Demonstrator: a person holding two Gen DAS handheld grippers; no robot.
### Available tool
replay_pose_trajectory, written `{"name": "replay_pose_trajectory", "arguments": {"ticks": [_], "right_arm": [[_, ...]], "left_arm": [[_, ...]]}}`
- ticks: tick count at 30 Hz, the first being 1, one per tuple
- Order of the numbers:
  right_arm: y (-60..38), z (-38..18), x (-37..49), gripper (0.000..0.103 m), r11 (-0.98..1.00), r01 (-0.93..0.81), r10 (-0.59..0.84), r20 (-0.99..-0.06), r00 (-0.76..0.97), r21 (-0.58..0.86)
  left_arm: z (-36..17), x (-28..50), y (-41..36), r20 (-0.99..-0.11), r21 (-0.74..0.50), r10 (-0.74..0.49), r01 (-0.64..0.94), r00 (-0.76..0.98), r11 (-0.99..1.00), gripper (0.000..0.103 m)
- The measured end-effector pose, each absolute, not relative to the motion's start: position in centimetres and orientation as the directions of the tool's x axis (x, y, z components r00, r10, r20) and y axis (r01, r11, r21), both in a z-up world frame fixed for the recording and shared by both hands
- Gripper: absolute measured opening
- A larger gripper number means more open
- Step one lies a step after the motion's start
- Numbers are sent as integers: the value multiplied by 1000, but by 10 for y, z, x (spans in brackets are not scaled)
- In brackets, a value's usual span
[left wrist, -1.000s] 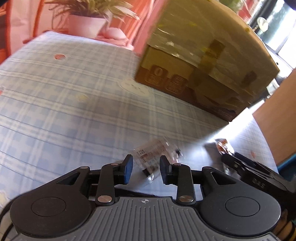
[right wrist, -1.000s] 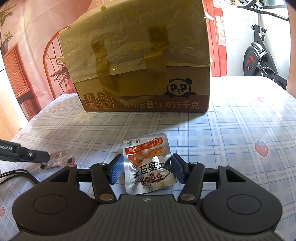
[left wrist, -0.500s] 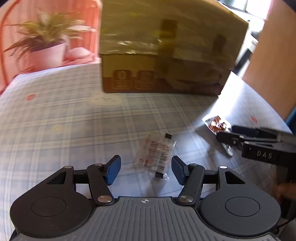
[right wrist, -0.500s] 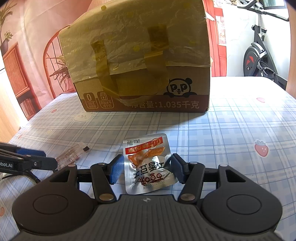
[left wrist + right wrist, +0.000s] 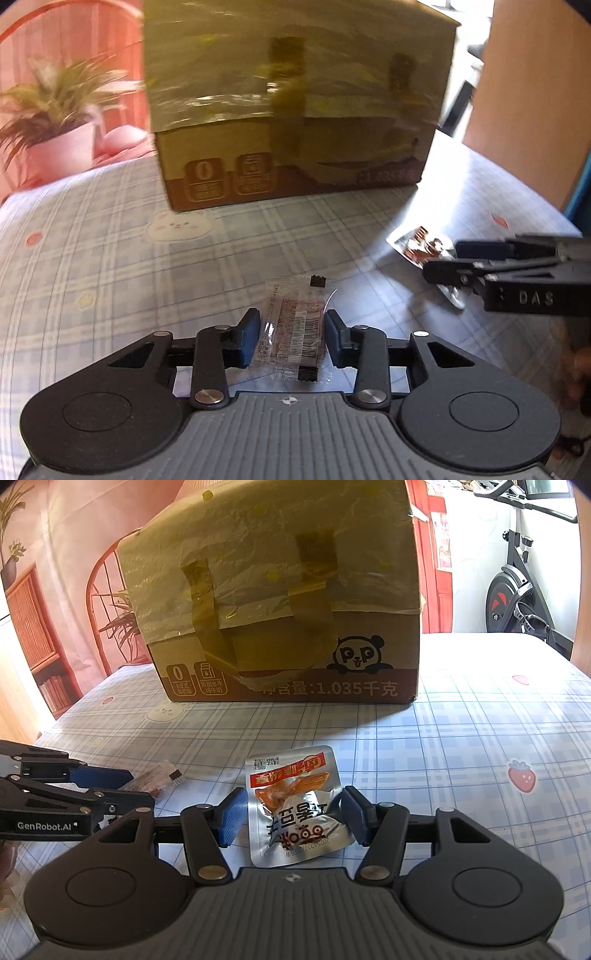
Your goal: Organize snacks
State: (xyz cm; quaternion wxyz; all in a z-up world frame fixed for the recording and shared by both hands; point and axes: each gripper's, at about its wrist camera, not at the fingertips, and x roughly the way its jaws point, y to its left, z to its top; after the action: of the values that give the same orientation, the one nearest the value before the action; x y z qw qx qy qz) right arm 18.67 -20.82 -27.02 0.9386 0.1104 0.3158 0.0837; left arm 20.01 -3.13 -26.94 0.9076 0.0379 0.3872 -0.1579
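A clear snack packet with a barcode (image 5: 293, 326) lies on the checked tablecloth between the fingers of my left gripper (image 5: 291, 334), whose pads touch or nearly touch its sides. A silver snack pouch with red print (image 5: 295, 801) lies flat between the fingers of my right gripper (image 5: 293, 816), which is open with small gaps at both sides. The pouch also shows in the left wrist view (image 5: 421, 243), with the right gripper (image 5: 439, 262) around it. The clear packet shows in the right wrist view (image 5: 159, 779) beside the left gripper (image 5: 129, 786).
A large taped cardboard box (image 5: 280, 605) stands on the table (image 5: 461, 738) behind both snacks; it also shows in the left wrist view (image 5: 295, 103). A potted plant (image 5: 55, 125) stands at the far left. An exercise bike (image 5: 517, 587) stands beyond the table at right.
My left gripper swung to face the box, opened, moved forward around the clear packet, then narrowed on it. The right gripper and silver pouch have not moved.
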Motion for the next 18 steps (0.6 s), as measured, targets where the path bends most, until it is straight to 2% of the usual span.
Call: {"name": "replay_pose_trajectory", "arguments": {"ticks": [13, 18], "right_arm": [[-201, -270, 189, 67, 970, -112, 220, -589, 778, 215], [-185, -270, 194, 69, 986, -131, 166, -624, 764, 102]], "left_arm": [[-245, 195, -9, -633, -195, -303, 233, 713, 953, 40], [-239, 188, -6, -611, -223, -316, 226, 726, 948, 40]]}}
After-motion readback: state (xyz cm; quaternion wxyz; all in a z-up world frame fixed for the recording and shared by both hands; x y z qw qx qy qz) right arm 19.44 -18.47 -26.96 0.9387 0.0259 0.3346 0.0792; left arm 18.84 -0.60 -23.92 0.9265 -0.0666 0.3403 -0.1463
